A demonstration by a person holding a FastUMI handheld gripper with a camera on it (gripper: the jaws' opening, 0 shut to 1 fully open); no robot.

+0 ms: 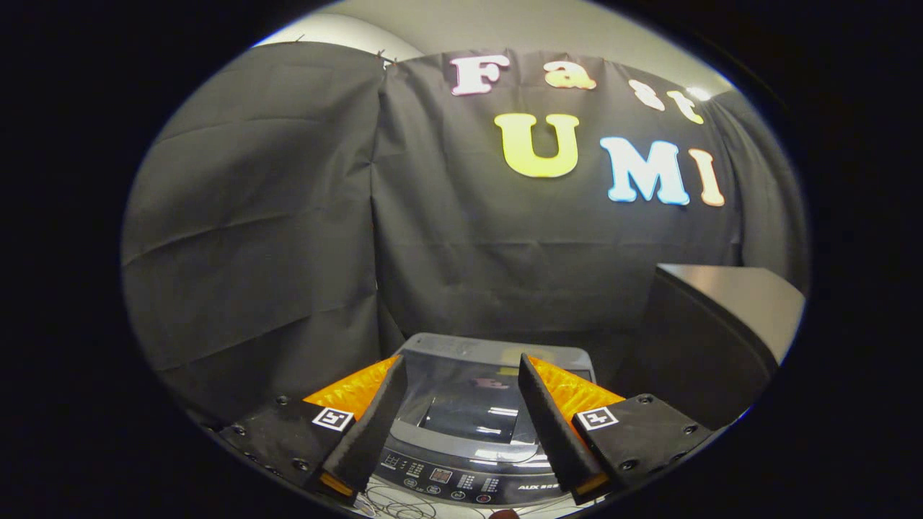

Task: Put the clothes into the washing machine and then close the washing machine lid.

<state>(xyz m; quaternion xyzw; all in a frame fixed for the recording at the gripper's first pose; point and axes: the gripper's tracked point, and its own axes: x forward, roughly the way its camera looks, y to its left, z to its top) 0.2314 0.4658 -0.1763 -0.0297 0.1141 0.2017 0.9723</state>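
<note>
A grey top-loading washing machine (472, 432) stands below and just ahead of my fingers, its dark glass lid (469, 407) lying flat and closed over the tub. A control panel (461, 479) with small buttons runs along its near side. My gripper (461, 364) hangs above the machine, open, with nothing between its fingers. The lid shows through the gap between the two fingers.
To the right of the machine stands a table (743, 299) draped in black cloth with a pale top. Black cloth walls close in behind and to the left. White cables (404, 508) lie by the machine's near edge.
</note>
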